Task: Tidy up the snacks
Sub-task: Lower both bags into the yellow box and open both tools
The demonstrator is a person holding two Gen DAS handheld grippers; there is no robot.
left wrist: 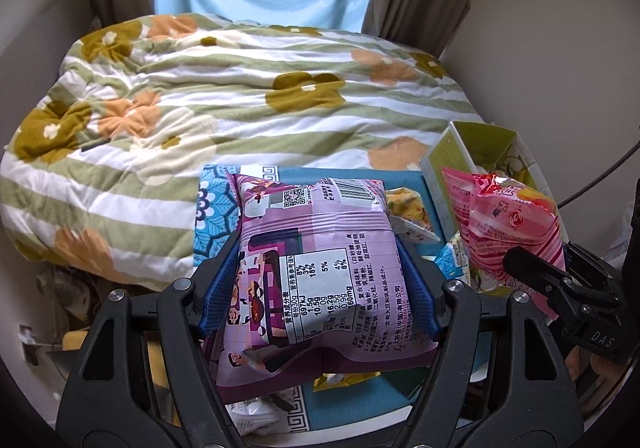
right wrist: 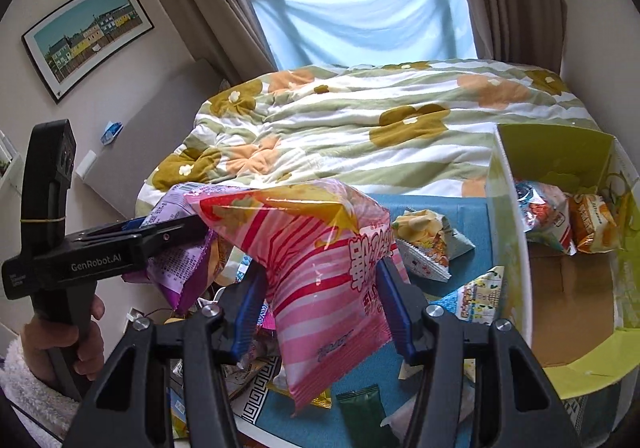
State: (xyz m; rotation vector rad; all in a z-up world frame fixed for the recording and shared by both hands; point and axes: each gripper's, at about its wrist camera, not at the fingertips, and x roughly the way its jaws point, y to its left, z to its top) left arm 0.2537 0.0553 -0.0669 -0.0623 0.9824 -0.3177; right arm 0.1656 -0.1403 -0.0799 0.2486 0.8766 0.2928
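Snacks in hand: I have one bag in each hand-held gripper, both lifted clear of the tabletop (right wrist: 432, 208).
Left hand-held gripper (left wrist: 320, 284): my blue pads are pressed against both sides of the purple snack bag (left wrist: 316, 260), jaws roughly half open around its width; the bag's back panel with the nutrition table and barcode faces my camera.
Right hand-held gripper (right wrist: 320, 296): pads are clamped on the pink striped snack bag (right wrist: 320, 260) near its middle, jaws fairly narrow and squeezing the bag in; its lower end hangs below my fingers.
Bags relative to each other: side by side, the purple one to the left of the pink one; from the right wrist view the pink bag overlaps the purple bag's edge, and I cannot tell whether they touch.
Cardboard box (right wrist: 560, 296): open-topped, yellow-green walls, at the right end of the tabletop; a few snack packs (right wrist: 560, 216) lie in its far corner, the rest of its brown floor is bare.
Tabletop: covered by a blue patterned cloth, with several small loose packets (right wrist: 428, 244) scattered between my pink bag and the box, and a dark green sachet (right wrist: 360, 408) near the front edge.
Left hand (right wrist: 60, 340): wrapped around the left gripper's handle, white fleecy sleeve at the wrist.
Background: bed with a floral striped quilt (left wrist: 240, 96) just beyond the tabletop.
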